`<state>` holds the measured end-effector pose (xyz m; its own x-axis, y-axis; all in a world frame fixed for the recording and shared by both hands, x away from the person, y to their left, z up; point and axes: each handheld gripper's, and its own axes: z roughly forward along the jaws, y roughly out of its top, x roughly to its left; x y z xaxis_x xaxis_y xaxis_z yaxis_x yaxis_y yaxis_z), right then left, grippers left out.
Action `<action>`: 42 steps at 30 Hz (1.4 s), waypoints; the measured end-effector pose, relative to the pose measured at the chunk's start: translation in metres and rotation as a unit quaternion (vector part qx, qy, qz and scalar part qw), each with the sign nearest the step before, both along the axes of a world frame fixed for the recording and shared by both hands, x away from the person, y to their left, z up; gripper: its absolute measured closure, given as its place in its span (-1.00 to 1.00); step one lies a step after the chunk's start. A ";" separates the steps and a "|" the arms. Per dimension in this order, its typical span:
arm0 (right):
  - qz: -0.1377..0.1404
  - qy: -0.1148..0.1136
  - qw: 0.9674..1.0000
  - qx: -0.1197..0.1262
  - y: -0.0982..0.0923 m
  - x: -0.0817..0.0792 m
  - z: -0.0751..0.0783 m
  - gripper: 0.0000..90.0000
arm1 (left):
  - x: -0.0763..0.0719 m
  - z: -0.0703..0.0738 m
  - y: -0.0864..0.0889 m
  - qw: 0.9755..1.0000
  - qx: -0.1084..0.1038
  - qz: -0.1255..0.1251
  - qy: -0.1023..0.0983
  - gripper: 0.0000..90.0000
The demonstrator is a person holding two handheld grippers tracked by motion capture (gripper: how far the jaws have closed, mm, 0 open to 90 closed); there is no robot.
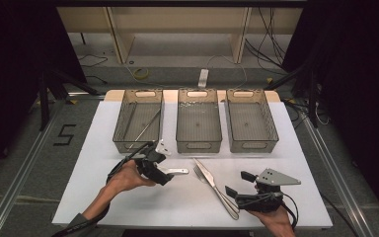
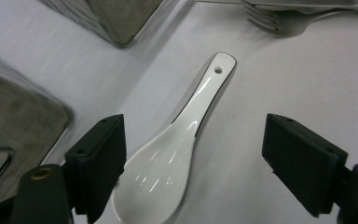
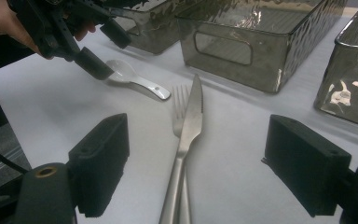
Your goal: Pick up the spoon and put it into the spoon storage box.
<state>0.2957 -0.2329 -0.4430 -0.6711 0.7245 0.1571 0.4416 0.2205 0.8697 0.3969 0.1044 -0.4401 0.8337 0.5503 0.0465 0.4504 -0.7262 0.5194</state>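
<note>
Three bins (image 1: 199, 121) stand behind a spoon (image 1: 176, 172), with knife (image 1: 212, 178) and fork (image 1: 222, 191) to its right.

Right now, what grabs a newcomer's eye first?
Three smoky clear bins in a row at the far side of the white table; the left one holds a thin rod. In front, the left gripper straddles a white ceramic spoon, jaws open. A knife and fork lie together ahead of the open right gripper.

The left gripper (image 1: 154, 159) is hovering over a white spoon (image 1: 176, 172) on the white table (image 1: 103, 123), below three grey bins. A knife (image 1: 212, 181) and fork (image 1: 221, 192) are lying beside the right gripper (image 1: 239, 183).
</note>
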 end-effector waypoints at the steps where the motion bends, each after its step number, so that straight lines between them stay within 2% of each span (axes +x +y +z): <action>1: 0.000 0.000 1.000 -0.001 0.000 0.000 0.000 -0.49 | 0.000 -0.001 -0.002 1.000 0.005 -0.003 0.000 -0.50; 6: 0.000 -0.004 1.000 -0.004 0.000 -0.002 0.002 -0.49 | 0.005 -0.007 -0.008 1.000 0.018 -0.015 0.011 -0.39; 8: 0.000 -0.004 1.000 -0.004 0.001 -0.002 0.001 -0.49 | 0.008 -0.009 -0.009 0.999 0.030 -0.019 0.018 -0.34; 12: 0.001 -0.003 1.000 -0.005 0.002 -0.002 0.001 -0.49 | 0.014 -0.013 -0.014 0.999 0.032 -0.021 0.027 -0.20; 22: 0.002 -0.002 1.000 -0.004 0.002 -0.002 0.001 -0.49 | 0.023 -0.017 -0.018 0.997 0.060 -0.037 0.033 0.12; 24: 0.003 -0.002 1.000 -0.005 0.002 -0.001 0.001 -0.49 | 0.024 -0.019 -0.019 0.997 0.058 -0.035 0.035 0.15; 34: 0.003 -0.001 1.000 -0.006 0.002 -0.001 0.000 -0.49 | 0.029 -0.023 -0.024 0.995 0.078 -0.050 0.045 0.32; 42: 0.001 0.001 1.000 -0.005 0.002 -0.001 0.000 -0.49 | 0.031 -0.024 -0.026 0.994 0.080 -0.056 0.058 0.43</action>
<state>0.2950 -0.2308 -0.4429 -0.6722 0.7245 0.1524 0.4437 0.2294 0.8663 0.4282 0.0785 -0.4636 0.8938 0.4478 0.0255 0.4132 -0.8441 0.3418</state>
